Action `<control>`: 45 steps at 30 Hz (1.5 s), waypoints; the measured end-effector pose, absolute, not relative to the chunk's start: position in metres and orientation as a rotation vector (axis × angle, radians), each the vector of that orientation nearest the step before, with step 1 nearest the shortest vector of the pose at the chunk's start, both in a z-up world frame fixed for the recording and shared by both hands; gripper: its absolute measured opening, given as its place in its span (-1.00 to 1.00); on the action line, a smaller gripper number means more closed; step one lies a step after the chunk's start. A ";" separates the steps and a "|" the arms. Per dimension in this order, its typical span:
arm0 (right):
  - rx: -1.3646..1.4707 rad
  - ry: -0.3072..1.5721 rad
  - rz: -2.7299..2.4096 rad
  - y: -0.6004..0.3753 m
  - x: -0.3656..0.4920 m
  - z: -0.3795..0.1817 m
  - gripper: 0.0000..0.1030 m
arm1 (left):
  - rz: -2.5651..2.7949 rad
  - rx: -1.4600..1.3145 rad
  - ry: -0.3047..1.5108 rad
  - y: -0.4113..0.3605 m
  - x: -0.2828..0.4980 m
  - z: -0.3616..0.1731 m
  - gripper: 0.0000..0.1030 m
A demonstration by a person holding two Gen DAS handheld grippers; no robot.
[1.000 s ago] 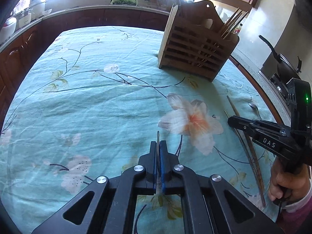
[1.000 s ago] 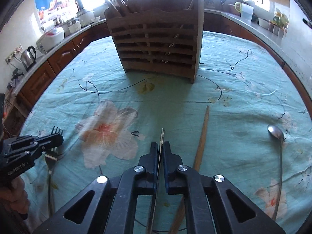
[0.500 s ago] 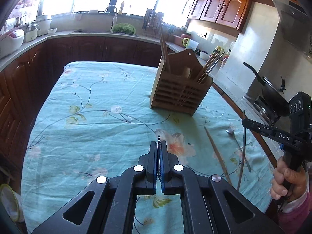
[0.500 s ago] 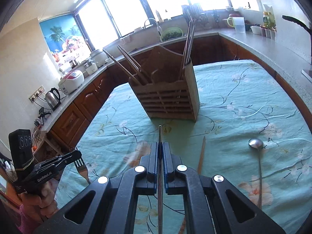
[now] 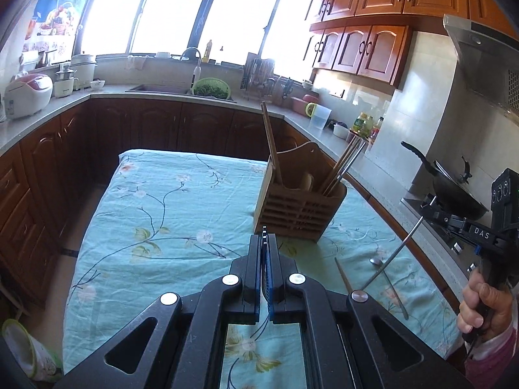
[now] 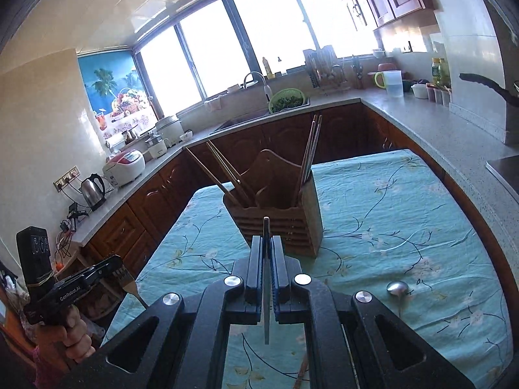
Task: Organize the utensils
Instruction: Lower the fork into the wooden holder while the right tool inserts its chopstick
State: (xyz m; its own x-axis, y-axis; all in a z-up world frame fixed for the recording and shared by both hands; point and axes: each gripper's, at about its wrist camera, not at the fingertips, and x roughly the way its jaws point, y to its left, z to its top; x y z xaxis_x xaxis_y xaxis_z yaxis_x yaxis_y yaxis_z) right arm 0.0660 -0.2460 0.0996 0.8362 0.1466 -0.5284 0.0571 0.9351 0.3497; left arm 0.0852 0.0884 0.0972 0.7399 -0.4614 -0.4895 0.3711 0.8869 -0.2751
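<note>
A wooden slatted utensil holder (image 5: 300, 209) (image 6: 279, 223) with chopsticks in it stands on the teal floral tablecloth. My left gripper (image 5: 265, 243) is shut on a fork; its tines (image 5: 264, 231) poke past the tips, and the fork head (image 6: 125, 278) shows in the right wrist view. My right gripper (image 6: 266, 243) is shut on a metal chopstick (image 6: 266, 278), which slants down in the left wrist view (image 5: 394, 253). Both grippers are high above the table, short of the holder. A spoon (image 6: 398, 290) (image 5: 378, 262) and a wooden chopstick (image 5: 343, 275) lie on the cloth.
The table (image 5: 162, 201) is ringed by dark wood counters. A wok (image 5: 454, 191) sits on the stove at right. A sink with a green colander (image 5: 211, 88), rice cookers (image 5: 27, 94) and a kettle (image 6: 93, 191) line the counters.
Both grippers have risen well above the table and tilted up, each still holding its utensil. The metal chopstick has left the cloth and now hangs from the right gripper.
</note>
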 end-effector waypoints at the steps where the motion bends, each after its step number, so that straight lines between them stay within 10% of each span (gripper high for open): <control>1: 0.362 0.579 0.048 -0.247 0.067 0.101 -0.92 | -0.453 -0.159 0.572 0.088 0.086 0.099 -0.98; 45: 0.354 0.332 -0.029 -0.306 0.172 0.176 -0.91 | -0.327 -0.150 0.329 0.012 0.244 0.131 -0.96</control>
